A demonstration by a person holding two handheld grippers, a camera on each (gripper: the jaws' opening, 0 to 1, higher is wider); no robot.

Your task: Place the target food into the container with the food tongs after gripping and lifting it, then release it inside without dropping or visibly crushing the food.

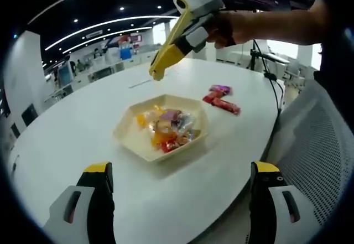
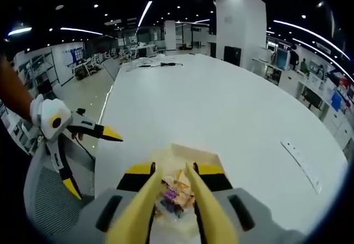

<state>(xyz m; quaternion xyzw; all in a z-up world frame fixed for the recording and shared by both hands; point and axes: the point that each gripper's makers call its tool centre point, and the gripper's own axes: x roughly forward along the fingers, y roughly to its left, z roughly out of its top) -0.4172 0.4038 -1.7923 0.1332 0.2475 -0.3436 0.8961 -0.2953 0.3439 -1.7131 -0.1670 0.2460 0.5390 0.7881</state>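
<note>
In the left gripper view the left claw [image 1: 180, 183] stands released, its two black, yellow-tipped jaws wide apart at the bottom of the picture, with nothing between them. Ahead of it and just beyond the gap between the jaws, a pale hexagonal container [image 1: 135, 144] sits on the white oval counter [image 1: 83, 122]. Inside it lies a heap of wrapped candies [image 1: 168, 129] in orange, yellow, red and purple wrappers. Farther from the left claw and off to its right side, a few more wrapped sweets [image 1: 221, 99], red and purple, lie loose on the counter, well apart from the container.

Above the container in that same view, the right claw [image 1: 157, 73] comes in from the upper right, held by a person's hand [image 1: 224, 29]. It carries yellow food tongs [image 1: 168, 47] whose tips point down toward the far side of the container and appear closed together, hanging clear of the food.

In the right gripper view the tongs [image 2: 171, 200] run forward from the right claw [image 2: 172, 169], their two yellow arms close together with a narrow gap, so the claw is clenched on them. Directly under and just past the tips sits the container [image 2: 204, 154], the candies [image 2: 174, 194] visible between the arms. Whether a piece is pinched in the tips cannot be told. To the left of the tongs, the left claw [image 2: 94, 158] shows with jaws spread open beside a mesh chair back [image 2: 47, 200].
</note>
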